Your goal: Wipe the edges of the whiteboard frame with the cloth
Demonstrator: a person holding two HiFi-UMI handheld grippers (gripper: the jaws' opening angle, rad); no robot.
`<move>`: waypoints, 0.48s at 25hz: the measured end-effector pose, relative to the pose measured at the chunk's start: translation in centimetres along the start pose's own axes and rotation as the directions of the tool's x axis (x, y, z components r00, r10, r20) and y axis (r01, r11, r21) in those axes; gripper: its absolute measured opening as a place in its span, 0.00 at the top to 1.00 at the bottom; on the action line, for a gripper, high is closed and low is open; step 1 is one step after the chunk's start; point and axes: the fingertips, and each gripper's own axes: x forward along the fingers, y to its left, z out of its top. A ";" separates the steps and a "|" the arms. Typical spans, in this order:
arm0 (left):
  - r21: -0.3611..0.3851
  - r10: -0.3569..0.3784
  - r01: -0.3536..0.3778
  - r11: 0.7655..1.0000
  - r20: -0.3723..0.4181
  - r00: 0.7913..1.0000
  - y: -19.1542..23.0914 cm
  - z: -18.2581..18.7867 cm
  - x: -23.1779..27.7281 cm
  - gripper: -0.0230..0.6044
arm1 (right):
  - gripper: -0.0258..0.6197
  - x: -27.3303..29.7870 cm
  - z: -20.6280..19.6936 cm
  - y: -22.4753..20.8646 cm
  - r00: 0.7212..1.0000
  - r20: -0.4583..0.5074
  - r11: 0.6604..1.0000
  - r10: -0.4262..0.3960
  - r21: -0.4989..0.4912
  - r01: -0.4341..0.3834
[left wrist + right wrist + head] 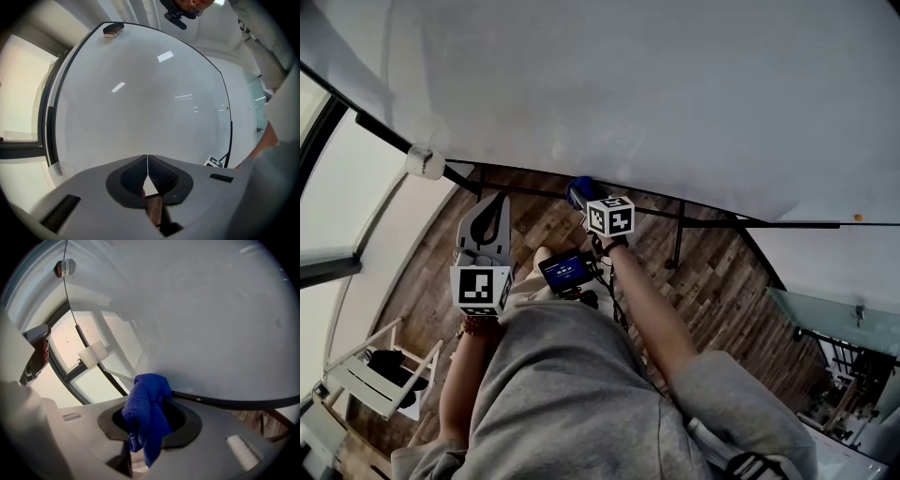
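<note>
Blue cloth (146, 413) masking right gripper (149, 422) jaws, frame (225, 401) partly covered

- No legible text in any view.
- Small screen (567, 270) between the arms: white characters on blue, too small to read.
- Cubes on left hand-held gripper (147, 159) and right hand-held gripper (150, 411): square black-and-white markers only.
</note>
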 end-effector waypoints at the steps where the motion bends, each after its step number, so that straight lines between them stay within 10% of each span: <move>1: -0.002 0.008 -0.008 1.000 0.005 1.000 0.3 0.0 -0.1 0.94 | 0.76 0.3 0.1 0.1 1.000 0.005 1.000 0.001 0.008 -0.001; 12: -0.016 0.085 -0.085 0.996 0.016 0.996 2.3 -0.1 -1.5 0.94 | 0.76 2.0 0.4 2.0 0.999 -0.023 0.999 0.030 -0.043 -0.031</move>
